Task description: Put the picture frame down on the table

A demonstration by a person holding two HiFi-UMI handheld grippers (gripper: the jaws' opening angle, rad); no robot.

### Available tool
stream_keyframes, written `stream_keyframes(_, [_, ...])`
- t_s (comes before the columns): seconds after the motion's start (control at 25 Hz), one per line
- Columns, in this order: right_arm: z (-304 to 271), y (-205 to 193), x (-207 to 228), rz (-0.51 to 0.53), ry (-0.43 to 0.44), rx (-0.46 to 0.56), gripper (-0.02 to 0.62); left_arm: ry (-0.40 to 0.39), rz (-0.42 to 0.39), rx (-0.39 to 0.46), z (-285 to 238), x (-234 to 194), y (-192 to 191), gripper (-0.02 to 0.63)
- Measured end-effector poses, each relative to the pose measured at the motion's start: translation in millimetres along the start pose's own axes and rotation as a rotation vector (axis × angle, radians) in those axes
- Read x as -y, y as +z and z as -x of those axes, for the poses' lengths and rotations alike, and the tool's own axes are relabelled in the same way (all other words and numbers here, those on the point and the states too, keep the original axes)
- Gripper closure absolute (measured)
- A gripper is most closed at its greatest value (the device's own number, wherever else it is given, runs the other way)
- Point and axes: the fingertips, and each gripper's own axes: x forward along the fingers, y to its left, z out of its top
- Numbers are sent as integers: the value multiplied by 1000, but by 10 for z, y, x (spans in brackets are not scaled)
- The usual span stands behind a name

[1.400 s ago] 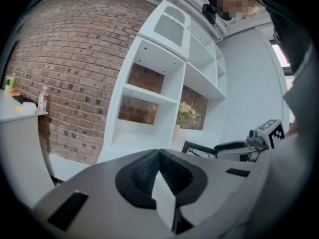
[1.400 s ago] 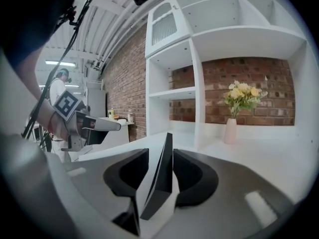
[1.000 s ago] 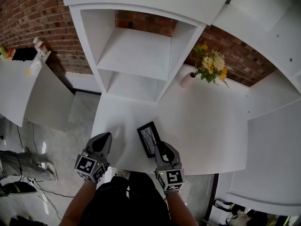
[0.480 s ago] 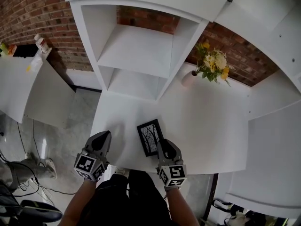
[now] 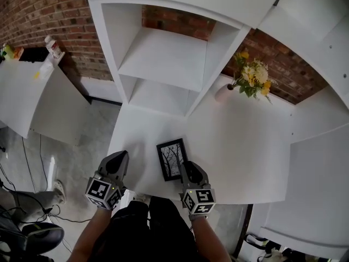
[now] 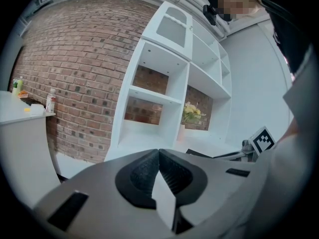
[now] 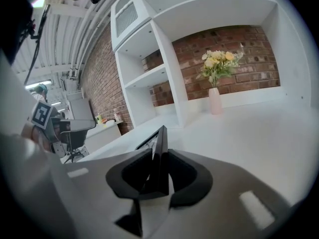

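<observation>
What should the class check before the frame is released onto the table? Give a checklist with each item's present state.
1. Right claw clamps the frame by its edge: ok.
2. Frame is over the table: ok.
3. Frame already rests flat on the table: cannot tell.
4. Left claw is shut, empty and apart from the frame: ok.
5. Vase stands well away from the frame: ok.

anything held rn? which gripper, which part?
The right gripper clamps the frame on its right edge, near the corner closest to the person. The left gripper is shut with nothing in it.
</observation>
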Motion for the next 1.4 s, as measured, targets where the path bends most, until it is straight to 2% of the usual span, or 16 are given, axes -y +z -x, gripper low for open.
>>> stream_keyframes(0.64, [-204,-164,-169,24,30,-86,489,78,8,15,240,-202,2,621])
stream_keyframes(0.92, [-269,-301,-202,131,6,-190,495,88,18,23,261,-237,35,621])
stream_keyframes(1.4, [-307,-328,-193,152,-16,-227,499,88,19,24,240,-260,26,621])
